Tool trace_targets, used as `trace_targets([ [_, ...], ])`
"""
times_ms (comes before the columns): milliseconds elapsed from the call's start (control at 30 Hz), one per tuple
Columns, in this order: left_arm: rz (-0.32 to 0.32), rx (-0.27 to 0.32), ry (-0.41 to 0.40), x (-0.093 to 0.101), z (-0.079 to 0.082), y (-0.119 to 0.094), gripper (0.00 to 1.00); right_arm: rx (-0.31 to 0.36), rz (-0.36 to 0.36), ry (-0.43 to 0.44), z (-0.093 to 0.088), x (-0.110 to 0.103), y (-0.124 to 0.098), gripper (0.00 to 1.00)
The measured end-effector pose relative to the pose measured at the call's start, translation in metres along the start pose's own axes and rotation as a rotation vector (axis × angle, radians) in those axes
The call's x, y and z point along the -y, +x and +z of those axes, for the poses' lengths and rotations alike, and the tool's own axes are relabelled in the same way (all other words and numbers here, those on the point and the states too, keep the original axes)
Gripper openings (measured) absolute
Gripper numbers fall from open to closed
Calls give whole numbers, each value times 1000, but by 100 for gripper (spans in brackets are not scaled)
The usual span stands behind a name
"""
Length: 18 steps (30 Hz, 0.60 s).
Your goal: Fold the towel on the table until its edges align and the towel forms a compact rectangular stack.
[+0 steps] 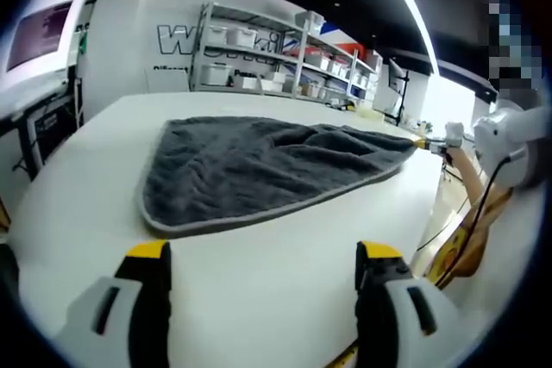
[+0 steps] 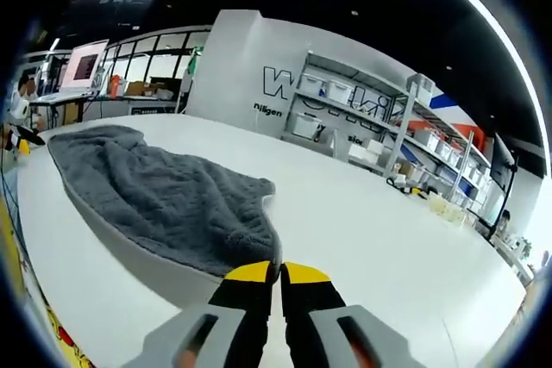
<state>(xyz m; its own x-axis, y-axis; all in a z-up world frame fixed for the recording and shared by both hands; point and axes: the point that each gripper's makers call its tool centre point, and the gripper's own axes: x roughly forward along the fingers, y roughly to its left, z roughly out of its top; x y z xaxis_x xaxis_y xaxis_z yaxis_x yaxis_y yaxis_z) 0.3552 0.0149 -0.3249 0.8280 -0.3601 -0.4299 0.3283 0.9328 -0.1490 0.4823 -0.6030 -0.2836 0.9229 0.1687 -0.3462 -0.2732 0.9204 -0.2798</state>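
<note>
**Towel corner pinched by right gripper**

The grey towel (image 1: 259, 170) is spread on the white desk (image 1: 259, 299). The right gripper (image 2: 280, 275) has its fingers closed on a towel corner. The left gripper (image 1: 263, 256) is held wide open above bare desk, nothing gripped.

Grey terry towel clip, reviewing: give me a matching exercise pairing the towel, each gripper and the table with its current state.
Column one:
1. grey terry towel
2. left gripper
3. right gripper
4. white table

Column two:
A. jaws apart, holding nothing
B. jaws closed on a towel corner
C. bears the towel
D. spread out, one corner pulled to a point

Pairs: 1-D, 2-A, 3-B, 4-C
</note>
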Motion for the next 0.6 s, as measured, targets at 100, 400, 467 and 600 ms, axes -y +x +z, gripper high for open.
trace_targets([
  [100,0,1,1,0,1,0,93,-4,1,3,-2,-2,-1,4],
  [400,-3,2,3,1,2,1,93,-15,-5,2,-4,-3,-2,8],
  [467,-3,2,2,1,1,1,93,-13,-6,9,-4,-2,-3,9],
  [600,-4,-1,4,1,1,1,93,-10,0,10,-3,-5,-6,10],
])
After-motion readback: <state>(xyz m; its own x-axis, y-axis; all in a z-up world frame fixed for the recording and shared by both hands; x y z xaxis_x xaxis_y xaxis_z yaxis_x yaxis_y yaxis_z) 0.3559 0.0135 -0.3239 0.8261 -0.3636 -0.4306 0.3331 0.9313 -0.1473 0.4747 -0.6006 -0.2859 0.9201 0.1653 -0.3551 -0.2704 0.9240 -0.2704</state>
